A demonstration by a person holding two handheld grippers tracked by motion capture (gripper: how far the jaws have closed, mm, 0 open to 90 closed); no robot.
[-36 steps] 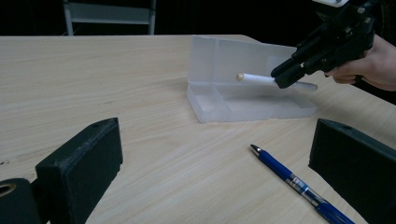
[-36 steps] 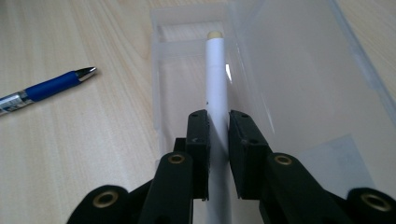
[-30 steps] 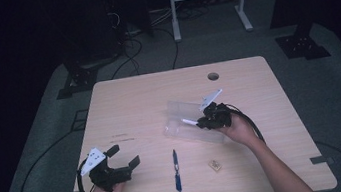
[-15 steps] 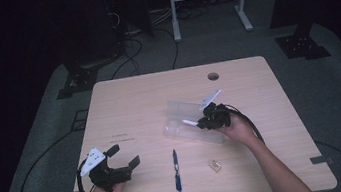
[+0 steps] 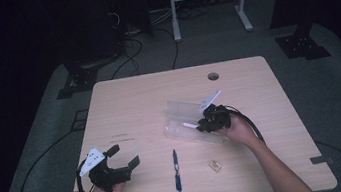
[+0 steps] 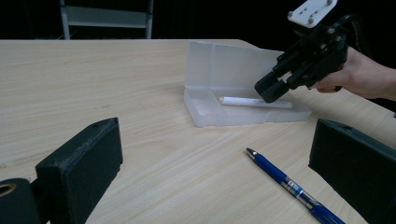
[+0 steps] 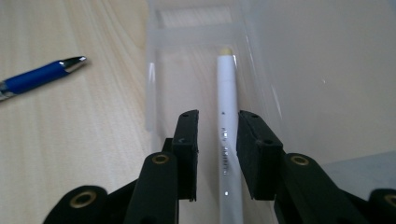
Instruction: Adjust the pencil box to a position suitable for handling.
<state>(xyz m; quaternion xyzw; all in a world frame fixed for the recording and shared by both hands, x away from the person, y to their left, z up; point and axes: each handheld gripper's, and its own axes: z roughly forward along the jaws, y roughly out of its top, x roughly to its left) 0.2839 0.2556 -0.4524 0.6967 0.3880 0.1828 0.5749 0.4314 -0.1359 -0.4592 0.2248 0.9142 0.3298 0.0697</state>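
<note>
- High view: we see the right gripper poised over the clear plastic pencil case, which lies open near the middle of the wooden table. The left gripper rests at the near left corner, its jaws apart and holding nothing. A blue pen and a small eraser-like block lie on the table in front of the case.
- Left gripper view: we see the white pen lying lengthwise in the case's tray, the right gripper's tips just above it.
- Right gripper view: the jaws have just been opening; the white pen lies between the pads with a gap on each side, so we judge it released.
- Risk: if the gripper lifts off askew, a pad may catch the pen and roll it against the tray wall, or nudge the light case across the table.
</note>
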